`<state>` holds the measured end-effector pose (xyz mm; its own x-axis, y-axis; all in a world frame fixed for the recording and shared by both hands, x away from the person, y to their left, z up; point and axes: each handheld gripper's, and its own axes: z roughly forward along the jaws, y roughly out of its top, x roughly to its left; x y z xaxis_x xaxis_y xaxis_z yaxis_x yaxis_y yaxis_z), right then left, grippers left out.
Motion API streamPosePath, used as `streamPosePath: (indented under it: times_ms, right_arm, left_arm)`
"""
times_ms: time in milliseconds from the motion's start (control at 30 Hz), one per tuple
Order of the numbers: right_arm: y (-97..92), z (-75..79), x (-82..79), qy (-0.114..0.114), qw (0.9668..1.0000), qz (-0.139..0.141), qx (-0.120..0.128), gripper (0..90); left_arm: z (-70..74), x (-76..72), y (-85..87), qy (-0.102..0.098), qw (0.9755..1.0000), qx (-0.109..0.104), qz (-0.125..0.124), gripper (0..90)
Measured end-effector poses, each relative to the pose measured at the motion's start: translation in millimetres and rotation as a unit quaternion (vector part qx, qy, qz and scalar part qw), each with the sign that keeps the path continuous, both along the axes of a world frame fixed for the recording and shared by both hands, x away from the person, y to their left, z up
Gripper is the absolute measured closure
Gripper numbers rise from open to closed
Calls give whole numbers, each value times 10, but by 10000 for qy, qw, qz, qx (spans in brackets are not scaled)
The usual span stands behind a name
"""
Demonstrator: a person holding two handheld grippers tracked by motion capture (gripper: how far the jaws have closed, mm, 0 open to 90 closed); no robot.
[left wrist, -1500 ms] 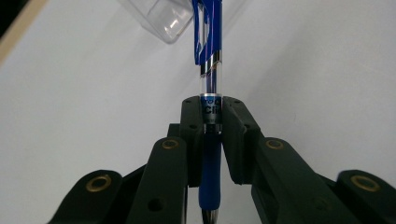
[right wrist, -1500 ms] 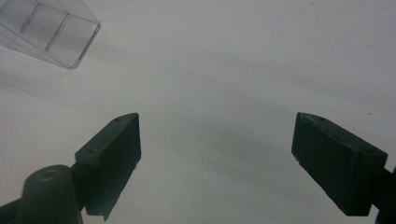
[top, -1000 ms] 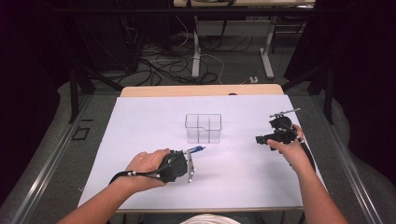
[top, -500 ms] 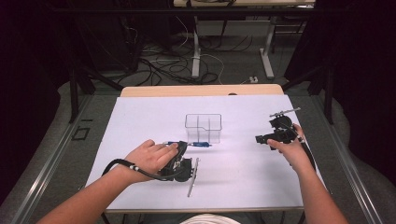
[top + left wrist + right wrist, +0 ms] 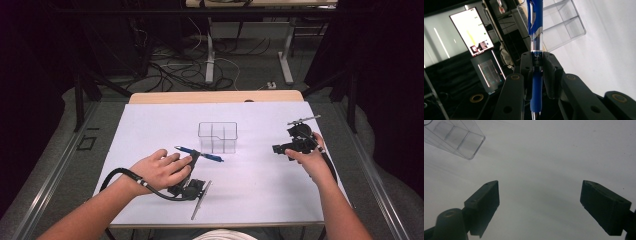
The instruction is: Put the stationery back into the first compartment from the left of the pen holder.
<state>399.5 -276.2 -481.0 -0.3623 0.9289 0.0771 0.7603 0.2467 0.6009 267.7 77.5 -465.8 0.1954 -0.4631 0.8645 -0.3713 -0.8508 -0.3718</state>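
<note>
Your left gripper (image 5: 194, 159) is clenched on the blue plastic pen (image 5: 199, 154), just at seven o'clock of the clear plastic divided box (image 5: 217, 137) on the white table (image 5: 260, 180). Your right gripper (image 5: 278, 149), at three o'clock of the box, hangs released and holds nothing.

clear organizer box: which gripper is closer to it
Left. The left gripper sits just left of the clear organizer box, its blue pen reaching the box's front; the right gripper, open, is farther off to its right.

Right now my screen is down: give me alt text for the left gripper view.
The left gripper is shut on a blue pen, clamped across its barrel. Beyond it a clear plastic organizer stands on the white table.
</note>
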Motion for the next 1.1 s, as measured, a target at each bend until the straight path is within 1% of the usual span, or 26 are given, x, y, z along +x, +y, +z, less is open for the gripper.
streamPosePath:
  times_ms: [100,133,167,200,267,300,333,367,433,467,533,600,633,700,733,767,800,833,867,900,933,967,1000,1033,1067,1100]
  right_arm:
    - [22,14,-8,-45,10000,52,-31,157]
    - [27,21,-12,-75,9999,99,-64,159]
    - [40,25,-15,-123,9998,133,-71,162]
    - [50,34,-20,-176,9996,218,-75,171]
    - [78,54,-31,-267,9988,385,-108,195]
    - [98,68,-42,-289,9984,465,-101,210]
    - [120,79,-49,-339,9977,566,-126,233]
    - [146,93,-62,-396,9969,668,-125,256]
    - [197,116,-78,-501,9942,945,-144,284]
    - [228,128,-90,-539,9928,1057,-158,294]
    - [295,154,-115,-583,9881,1399,-275,325]
    - [369,175,-143,-644,9839,1629,-346,347]
    - [406,188,-160,-653,9819,1741,-353,352]
    - [476,213,-189,-596,9772,2005,-358,359]
    - [505,229,-201,-582,9742,2141,-426,366]
    - [538,237,-215,-589,9719,2236,-447,373]
    - [570,240,-227,-611,9690,2353,-437,381]
    - [596,253,-240,-588,9666,2451,-456,387]
    - [624,261,-253,-569,9643,2548,-438,390]
    - [650,265,-266,-623,9614,2644,-433,393]
    - [676,273,-279,-626,9594,2714,-436,395]
    - [703,279,-292,-647,9576,2777,-412,397]
    - [724,290,-304,-649,9547,2877,-397,397]
    - [747,298,-318,-680,9529,2933,-380,397]
    - [766,311,-332,-669,9503,3020,-357,398]
    - [787,321,-347,-686,9492,3055,-316,402]
  left_arm:
    - [-20,-10,2,-198,9993,239,-230,795]
    - [-3,-28,-6,-345,9980,483,-221,795]
    - [-27,-10,2,-275,9982,324,-423,795]
    - [-33,-12,8,-236,9985,313,-394,795]
    - [-37,-15,8,-204,9985,342,-366,795]
    - [-27,-21,-7,-229,9980,398,-426,795]
    - [-37,-16,-6,-236,9978,371,-487,795]
    - [-44,-21,-6,-198,9981,400,-428,795]
    - [-60,-20,-13,-153,9983,357,-432,795]
    - [-57,-28,-26,-134,9982,441,-382,795]
    - [-72,-17,-41,-143,9977,427,-503,795]
    - [-86,-17,-54,-96,9979,451,-463,795]
    - [-95,-11,-58,-65,9980,415,-465,795]
    - [-104,-9,-76,-69,9975,477,-520,796]
    - [-109,-9,-84,-74,9974,493,-527,795]
    - [-121,-5,-85,-38,9978,458,-475,795]
    - [-126,-3,-91,-32,9978,437,-499,796]
    - [-123,-7,-105,-32,9977,474,-492,796]
    - [-128,-3,-112,-60,9973,469,-570,795]
    - [-134,-3,-117,-17,9974,438,-566,795]
    - [-136,1,-125,10,9975,420,-565,795]
    - [-135,-9,-132,72,9979,456,-454,795]
    - [-137,-6,-140,40,9976,467,-516,796]
    - [-144,-2,-142,57,9977,453,-497,795]
    - [-147,2,-149,11,9971,421,-633,795]
    - [-140,-5,-161,-95,9965,470,-688,796]
